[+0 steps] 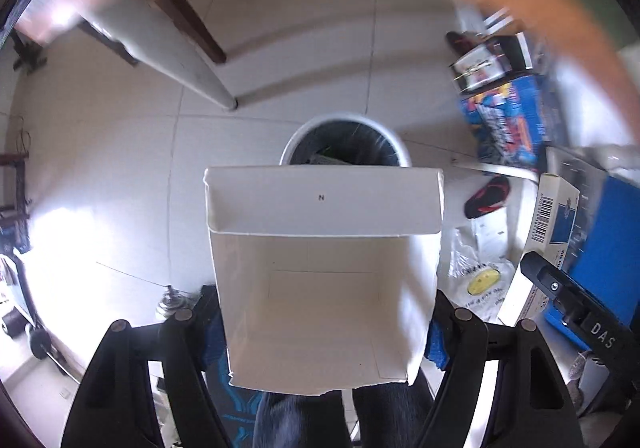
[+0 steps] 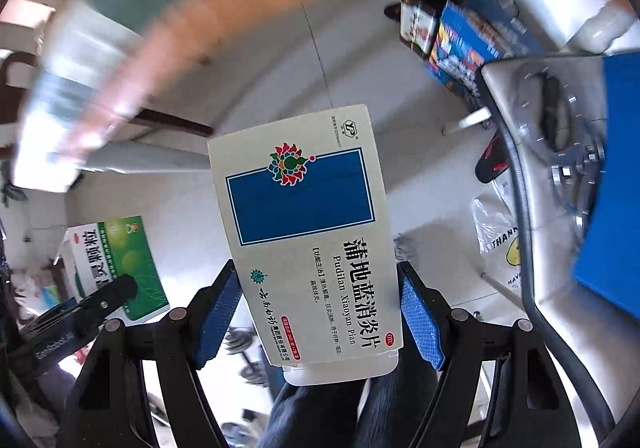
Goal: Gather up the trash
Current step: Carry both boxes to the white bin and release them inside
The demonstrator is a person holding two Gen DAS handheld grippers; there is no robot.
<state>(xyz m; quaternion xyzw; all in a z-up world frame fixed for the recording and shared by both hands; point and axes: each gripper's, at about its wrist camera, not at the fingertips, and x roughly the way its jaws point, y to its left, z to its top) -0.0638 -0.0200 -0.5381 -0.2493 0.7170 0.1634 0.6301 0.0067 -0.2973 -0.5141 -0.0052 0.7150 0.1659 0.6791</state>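
Holding a white carton (image 1: 324, 288) clamped between our left gripper's (image 1: 320, 332) jaws, trash bin (image 1: 345, 141) just beyond its flap. Our right gripper (image 2: 320, 312) clamps the medicine box (image 2: 308, 232) between its blue pads (image 2: 420, 322).

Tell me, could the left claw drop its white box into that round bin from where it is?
Probably yes. The left claw holds the white box above the floor, with the bin open just ahead and nothing visible between them; it likely needs to move forward first.

Below you is a pale tiled floor (image 1: 120, 167). On it stand a white trash bin (image 1: 346, 139) and a white table leg (image 1: 180, 59). A red-and-black slipper (image 1: 486, 195) and a printed plastic bag (image 1: 480, 280) lie near the bin.
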